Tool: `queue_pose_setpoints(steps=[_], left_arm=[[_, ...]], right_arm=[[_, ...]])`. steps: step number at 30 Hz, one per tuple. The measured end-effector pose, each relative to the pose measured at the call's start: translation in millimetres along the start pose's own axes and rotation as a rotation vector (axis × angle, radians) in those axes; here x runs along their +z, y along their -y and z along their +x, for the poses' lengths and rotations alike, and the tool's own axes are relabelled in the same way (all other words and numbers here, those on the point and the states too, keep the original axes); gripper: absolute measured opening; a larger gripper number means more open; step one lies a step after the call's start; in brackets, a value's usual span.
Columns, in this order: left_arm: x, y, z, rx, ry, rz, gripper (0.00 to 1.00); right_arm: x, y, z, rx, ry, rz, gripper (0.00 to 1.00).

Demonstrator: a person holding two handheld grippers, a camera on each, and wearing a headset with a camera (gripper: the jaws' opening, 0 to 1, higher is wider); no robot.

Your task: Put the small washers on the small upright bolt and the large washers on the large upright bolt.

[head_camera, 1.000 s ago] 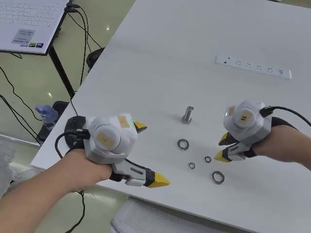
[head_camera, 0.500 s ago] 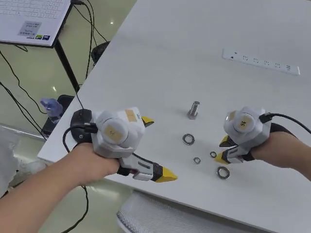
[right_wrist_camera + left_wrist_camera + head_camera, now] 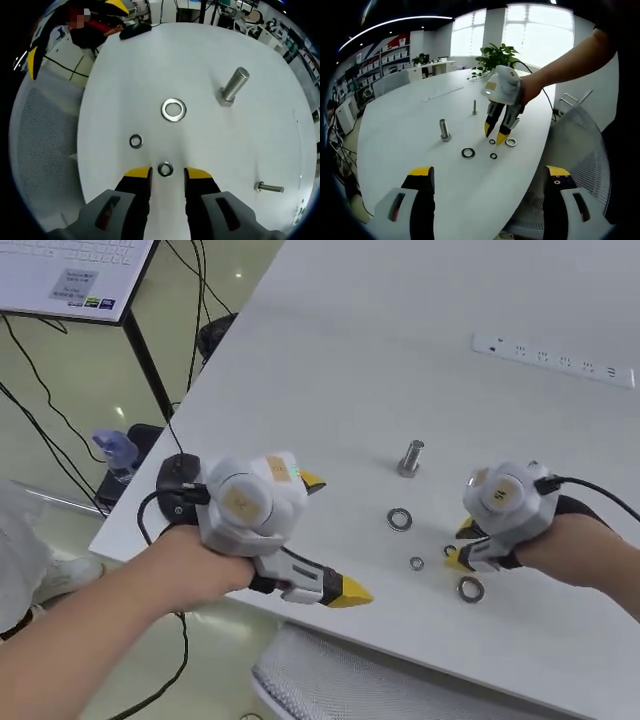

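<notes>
Left gripper (image 3: 334,536) and right gripper (image 3: 460,546) have white housings, yellow-tipped black jaws and black cables (image 3: 597,483).

Near the front edge of my counter (image 3: 330,360), two small washers (image 3: 416,563) lay between two large washers (image 3: 400,519); the large bolt (image 3: 410,457) stood behind.

Tool (image 3: 167,174) jaws apart, small washer (image 3: 165,169) between

- The left gripper (image 3: 333,536) sits level over the near edge of the tabletop (image 3: 380,360), jaws spread wide, on a bare forearm (image 3: 90,640).
- The right gripper (image 3: 460,546) tips down toward the tabletop near that edge, jaws slightly apart.
</notes>
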State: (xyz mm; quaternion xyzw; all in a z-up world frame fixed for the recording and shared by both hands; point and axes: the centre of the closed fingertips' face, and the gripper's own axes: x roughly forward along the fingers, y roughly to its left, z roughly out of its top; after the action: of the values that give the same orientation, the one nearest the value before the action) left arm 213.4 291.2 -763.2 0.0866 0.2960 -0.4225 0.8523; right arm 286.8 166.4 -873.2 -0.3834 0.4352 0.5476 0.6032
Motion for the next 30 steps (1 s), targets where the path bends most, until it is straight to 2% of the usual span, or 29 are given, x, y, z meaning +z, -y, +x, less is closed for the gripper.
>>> queue_pose_setpoints(steps=[3, 8, 10, 16, 20, 27, 30], left_arm=[[1.0, -1.1, -1.1, 0.002, 0.004, 0.001, 0.9], [1.2, -0.7, -1.4, 0.001, 0.007, -0.001, 0.89], [0.7, 0.2, -1.0, 0.0, 0.007, -0.002, 0.89], [0.5, 1.7, -0.2, 0.002, 0.006, -0.004, 0.89], [0.9, 1.0, -1.3, 0.004, 0.009, -0.006, 0.88], [2.6, 0.9, -2.8, 0.003, 0.013, -0.008, 0.86], [7.6, 3.7, -2.2, -0.007, 0.031, -0.021, 0.87]], right_arm=[[-2.2, 2.3, 0.1, -0.015, -0.02, -0.063, 0.27], [-3.3, 3.6, 1.7, -0.012, -0.023, -0.047, 0.25], [-3.4, 2.1, 2.7, -0.009, -0.033, -0.074, 0.24], [-3.1, 4.9, 4.7, -0.01, -0.041, -0.066, 0.18], [-3.0, 4.1, 6.6, -0.015, -0.079, -0.106, 0.15], [-2.7, 4.1, 6.0, -0.019, -0.106, -0.086, 0.13], [-2.8, 4.2, 4.6, -0.019, -0.096, -0.07, 0.13]])
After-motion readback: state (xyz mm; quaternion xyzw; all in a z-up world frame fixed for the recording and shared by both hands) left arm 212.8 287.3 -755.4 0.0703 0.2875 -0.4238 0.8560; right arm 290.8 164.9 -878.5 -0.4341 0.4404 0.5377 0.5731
